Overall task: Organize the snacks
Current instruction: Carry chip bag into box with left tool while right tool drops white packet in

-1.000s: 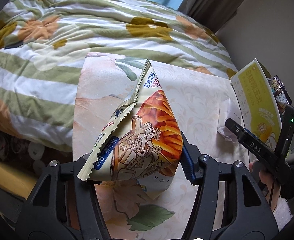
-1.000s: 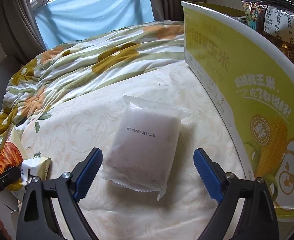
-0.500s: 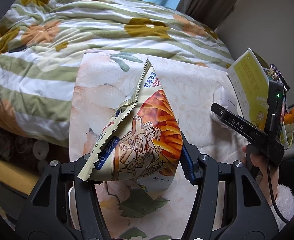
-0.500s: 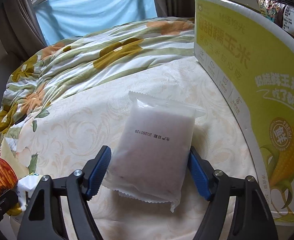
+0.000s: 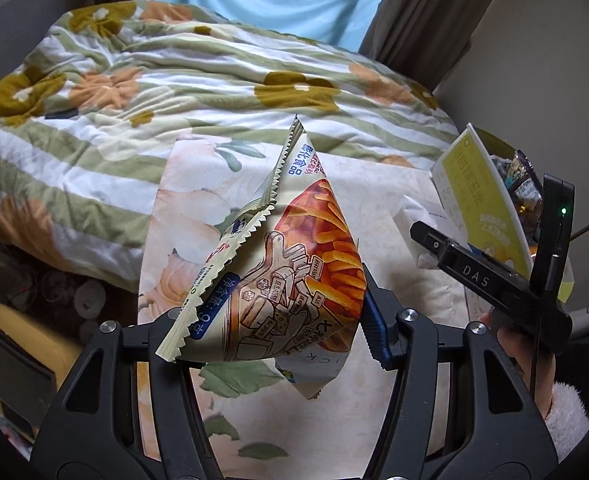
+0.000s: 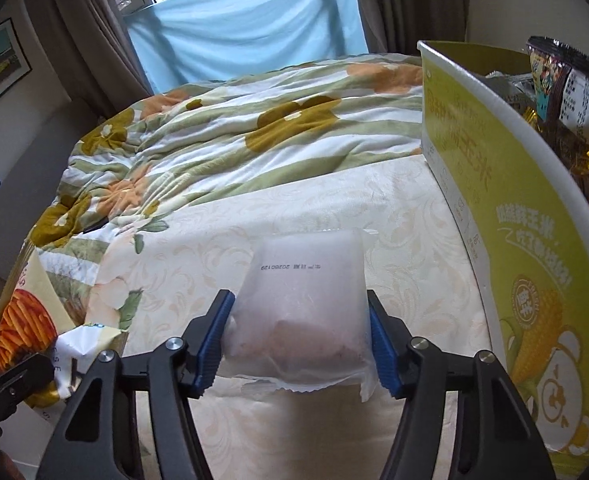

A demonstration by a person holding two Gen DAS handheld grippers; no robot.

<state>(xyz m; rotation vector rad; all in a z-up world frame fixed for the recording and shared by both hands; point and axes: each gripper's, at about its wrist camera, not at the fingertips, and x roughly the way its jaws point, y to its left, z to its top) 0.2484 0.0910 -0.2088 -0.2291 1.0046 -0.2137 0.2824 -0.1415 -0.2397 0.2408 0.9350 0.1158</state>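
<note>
Pick-up step, both hands loaded. My left tongs (image 5: 272, 330) clamp the chip bag (image 5: 294, 272) above the bed (image 5: 214, 80); my right tongs (image 6: 300, 344), just closing, pinch the white packet (image 6: 302, 304). Next, I judge, both go over the yellow box (image 6: 514, 220) rim.

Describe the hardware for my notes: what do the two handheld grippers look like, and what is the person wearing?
Both the left gripper and the right gripper have black angular finger arms with silver screw heads and blue ribbed pads. Seen from the left wrist, the right unit carries a black bar lettered "DAS", an upright black module with a green light, and a thin black cable. A white fluffy sleeve covers the wrist.
</note>
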